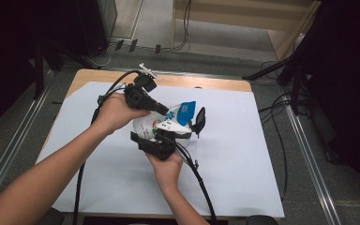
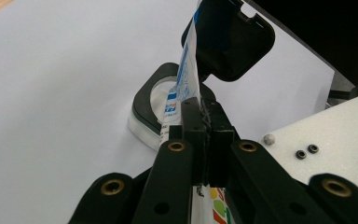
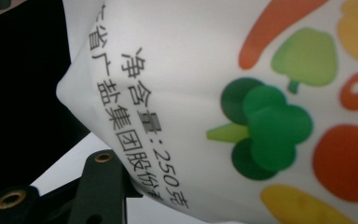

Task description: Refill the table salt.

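A white salt bag [image 1: 146, 126] printed with vegetables and topped in blue is held up over the middle of the table. My left gripper [image 1: 165, 110] [image 2: 204, 123] is shut on the bag's [image 2: 187, 79] thin upper edge. Below it, my right gripper [image 1: 161, 137] holds the bag's bulging lower part [image 3: 205, 93]; one of its jaws shows beside the bag and the other is hidden behind it. Just beyond the bag stands a small clear container [image 2: 154, 100] with a black rim, its black lid [image 2: 228, 39] [image 1: 199, 120] hinged open and upright.
White paper [image 1: 243, 154] covers the wooden table [image 1: 206, 83], with bare paper all round the hands. Cables trail from both grippers toward the near edge [image 1: 201, 183]. Dark stands and floor cables lie off the table's right side [image 1: 281, 108].
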`<state>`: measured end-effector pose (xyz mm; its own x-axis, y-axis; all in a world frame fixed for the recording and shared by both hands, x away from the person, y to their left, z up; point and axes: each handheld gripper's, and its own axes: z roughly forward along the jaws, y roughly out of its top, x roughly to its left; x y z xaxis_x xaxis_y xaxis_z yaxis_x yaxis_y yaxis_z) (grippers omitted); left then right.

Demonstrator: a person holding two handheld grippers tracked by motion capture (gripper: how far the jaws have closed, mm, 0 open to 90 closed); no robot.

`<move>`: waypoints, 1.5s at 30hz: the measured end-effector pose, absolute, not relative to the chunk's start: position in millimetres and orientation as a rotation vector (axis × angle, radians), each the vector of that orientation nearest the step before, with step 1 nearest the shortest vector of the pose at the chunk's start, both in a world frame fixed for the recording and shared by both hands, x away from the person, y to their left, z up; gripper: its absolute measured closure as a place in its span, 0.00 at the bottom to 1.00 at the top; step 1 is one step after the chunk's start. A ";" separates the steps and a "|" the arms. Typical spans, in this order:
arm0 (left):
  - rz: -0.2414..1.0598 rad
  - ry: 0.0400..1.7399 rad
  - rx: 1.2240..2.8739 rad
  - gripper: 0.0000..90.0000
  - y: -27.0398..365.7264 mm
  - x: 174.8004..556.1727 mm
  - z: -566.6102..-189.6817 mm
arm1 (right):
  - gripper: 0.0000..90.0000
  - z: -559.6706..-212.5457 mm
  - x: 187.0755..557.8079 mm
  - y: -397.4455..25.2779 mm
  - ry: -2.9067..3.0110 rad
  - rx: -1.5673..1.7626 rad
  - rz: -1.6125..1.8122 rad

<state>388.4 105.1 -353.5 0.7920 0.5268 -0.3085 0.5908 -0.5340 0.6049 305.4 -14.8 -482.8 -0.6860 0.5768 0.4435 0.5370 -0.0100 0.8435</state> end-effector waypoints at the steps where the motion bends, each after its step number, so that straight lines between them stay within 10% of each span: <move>1: -0.114 0.823 2.251 1.00 105.1 388.3 -353.5 | 0.57 -482.7 305.4 -14.8 2.185 1.230 1.836; 45: -0.113 0.822 2.250 1.00 105.3 386.9 -353.3 | 0.57 -482.7 305.7 -14.9 2.183 1.211 1.832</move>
